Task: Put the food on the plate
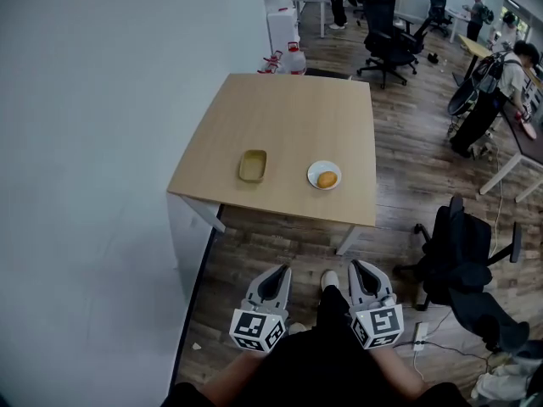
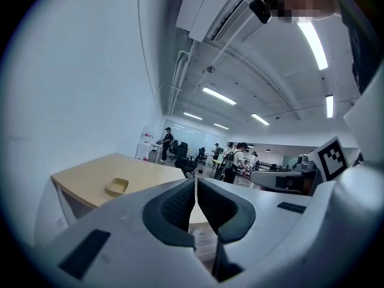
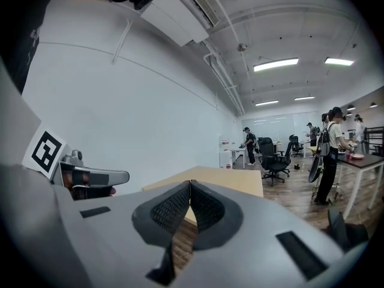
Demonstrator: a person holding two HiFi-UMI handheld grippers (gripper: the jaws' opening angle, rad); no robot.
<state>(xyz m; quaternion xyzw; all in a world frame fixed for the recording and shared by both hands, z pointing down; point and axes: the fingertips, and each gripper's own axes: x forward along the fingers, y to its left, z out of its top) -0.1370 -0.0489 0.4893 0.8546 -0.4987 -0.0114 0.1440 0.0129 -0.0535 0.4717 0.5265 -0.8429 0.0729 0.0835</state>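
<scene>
A white plate lies on the wooden table near its front edge, with an orange piece of food on it. Left of the plate sits an empty yellow tray, also seen in the left gripper view. Both grippers are held low and well back from the table, over the floor. My left gripper has its jaws together with nothing between them. My right gripper is likewise shut and empty. In the gripper views the left gripper and right gripper point toward the table.
A white wall runs along the left. A black office chair stands at the right, close to my right gripper. Further chairs, desks and several people fill the back and right of the room. Cables and a power strip lie on the wood floor.
</scene>
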